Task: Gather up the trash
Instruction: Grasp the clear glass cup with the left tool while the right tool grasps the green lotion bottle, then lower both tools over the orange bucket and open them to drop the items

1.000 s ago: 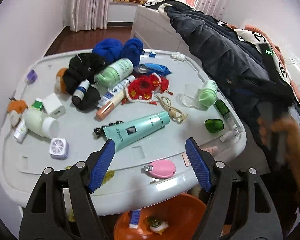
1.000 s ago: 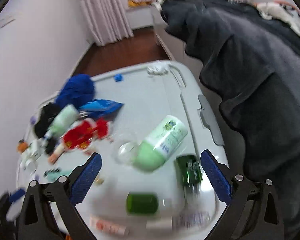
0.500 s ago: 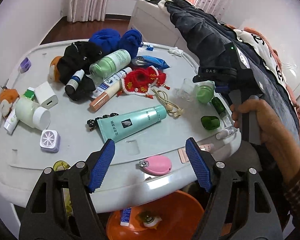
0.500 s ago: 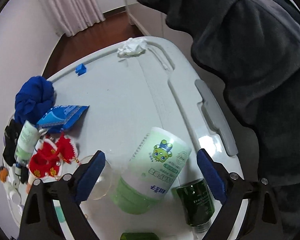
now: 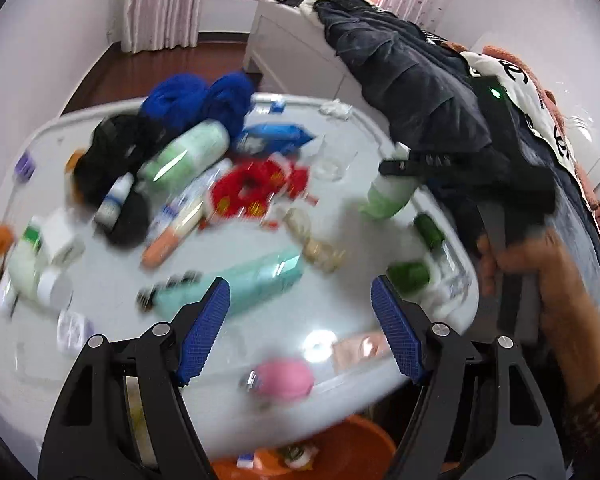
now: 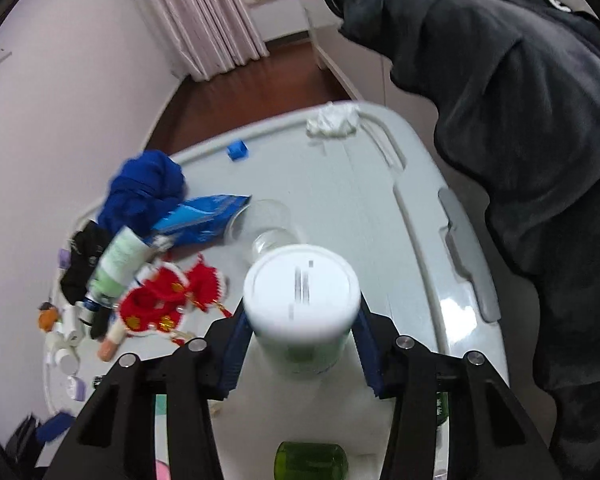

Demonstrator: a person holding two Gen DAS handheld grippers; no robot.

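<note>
My right tongs [image 6: 300,340] have just been closing, and both blue pads [image 6: 233,350] now press on the sides of the pale green plastic bottle with the white flat base [image 6: 302,300], which sits tilted with that base toward the camera. In the left wrist view the same bottle [image 5: 388,196] shows at about three o'clock of the table, its green end hanging lower left, gripped by the black right tongs [image 5: 410,168]. My right hand [image 5: 540,276] wraps the handle at the right edge of that view, knuckles toward the table, with a patterned sleeve cuff at the wrist, and the tool angles steeply down.

My left tongs [image 5: 300,328] stand released, with nothing between the blue pads [image 5: 204,332]; they hover over the near edge of the white plastic table [image 5: 340,312], pointing downward.

On the table, a teal squeeze tube [image 5: 236,284] lies just past the left pad at about eleven o'clock of the left tongs. A pink oval object [image 5: 286,376] lies at the table's six o'clock edge. A red knitted ornament [image 5: 256,192] is near the centre, and a clear plastic cup [image 6: 268,220] lies on its side at twelve o'clock of the held bottle. A dark green glass bottle [image 6: 312,460] lies at six o'clock in the right wrist view. An orange basin [image 5: 340,448] sits below the table's near edge.
</note>
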